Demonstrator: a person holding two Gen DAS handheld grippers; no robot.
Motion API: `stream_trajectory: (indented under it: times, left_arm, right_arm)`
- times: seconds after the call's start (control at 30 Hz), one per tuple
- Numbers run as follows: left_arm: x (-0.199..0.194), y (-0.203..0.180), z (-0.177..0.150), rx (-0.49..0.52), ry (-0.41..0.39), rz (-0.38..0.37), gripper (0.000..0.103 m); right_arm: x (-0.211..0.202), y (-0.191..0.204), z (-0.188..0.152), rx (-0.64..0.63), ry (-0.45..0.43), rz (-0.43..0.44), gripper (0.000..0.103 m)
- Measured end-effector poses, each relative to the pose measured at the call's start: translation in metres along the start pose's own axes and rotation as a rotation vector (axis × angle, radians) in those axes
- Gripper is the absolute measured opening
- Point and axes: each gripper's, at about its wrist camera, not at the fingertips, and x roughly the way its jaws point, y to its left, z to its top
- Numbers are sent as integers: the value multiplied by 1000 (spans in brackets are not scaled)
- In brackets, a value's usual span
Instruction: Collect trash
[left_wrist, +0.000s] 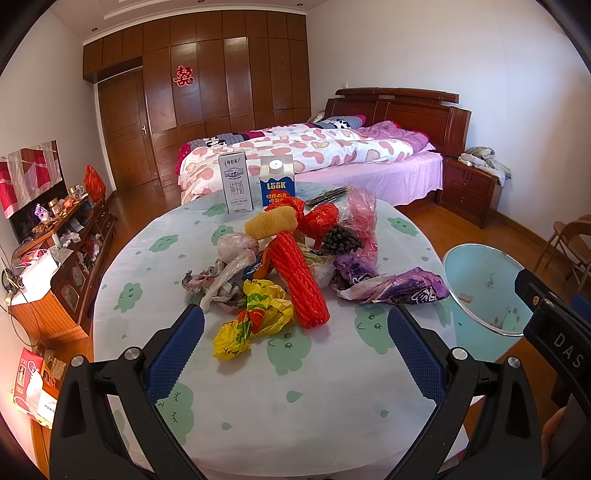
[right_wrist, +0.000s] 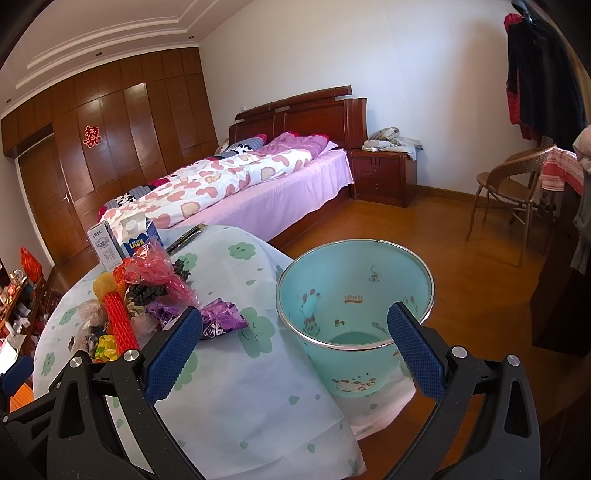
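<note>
Left wrist: left gripper (left_wrist: 295, 332) is held with fingers wide apart, empty, above the table (left_wrist: 332, 387). The trash pile (left_wrist: 291, 258) lies mid-table, untouched; the red foam net (left_wrist: 297, 275) has its long axis running from far-left toward near-right.

Right wrist: right gripper (right_wrist: 295, 341) is likewise spread, empty. The bin (right_wrist: 354, 295) stands just beside the table, seemingly empty; collection is judged not begun.

The right gripper (right_wrist: 295, 332) hangs wide apart and empty above the table (right_wrist: 236, 398), whose trash pile (right_wrist: 147, 302) lies left of the teal bin (right_wrist: 354, 295).
</note>
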Motion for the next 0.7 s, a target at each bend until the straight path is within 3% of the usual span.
stream_trajectory:
  times: [0.7]
  left_arm:
    - [3,-1,-2,-3,9,-9,97]
  right_arm:
    - [3,-4,0,5,7,0,98]
